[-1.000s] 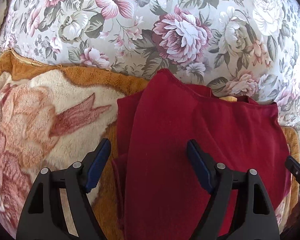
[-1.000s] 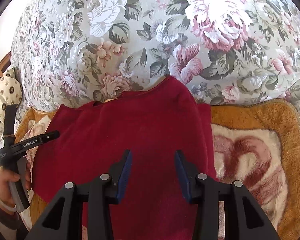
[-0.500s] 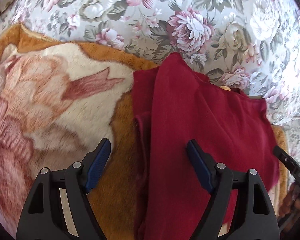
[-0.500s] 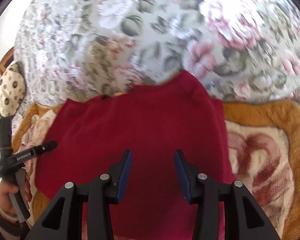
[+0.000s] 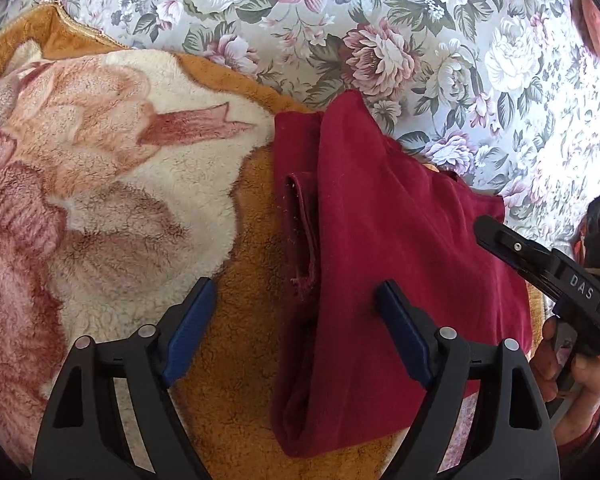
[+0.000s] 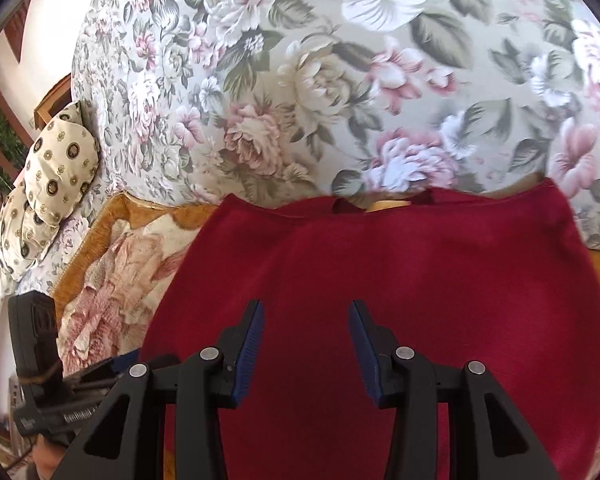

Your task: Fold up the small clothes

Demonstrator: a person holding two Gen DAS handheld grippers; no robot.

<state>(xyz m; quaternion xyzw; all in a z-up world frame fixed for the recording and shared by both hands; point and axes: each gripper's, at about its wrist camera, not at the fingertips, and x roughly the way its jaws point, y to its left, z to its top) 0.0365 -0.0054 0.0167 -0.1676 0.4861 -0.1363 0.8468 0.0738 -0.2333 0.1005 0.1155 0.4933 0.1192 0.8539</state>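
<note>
Right tool [image 6: 306, 344] spread, empty, over red garment [image 6: 420, 280]; plush blanket [image 6: 116, 272] beneath.

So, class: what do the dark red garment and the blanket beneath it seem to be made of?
Dark red garment: probably soft knit cotton or fleece, matte, with lint along its folded edge. Blanket: likely plush synthetic fleece, its fuzzy pile plainly visible.

Home bedroom, floral bedsheet [image 6: 340, 80], plush orange-bordered fleece blanket [image 5: 120, 184], patterned cream pillow [image 6: 56, 172] at bed's edge
</note>
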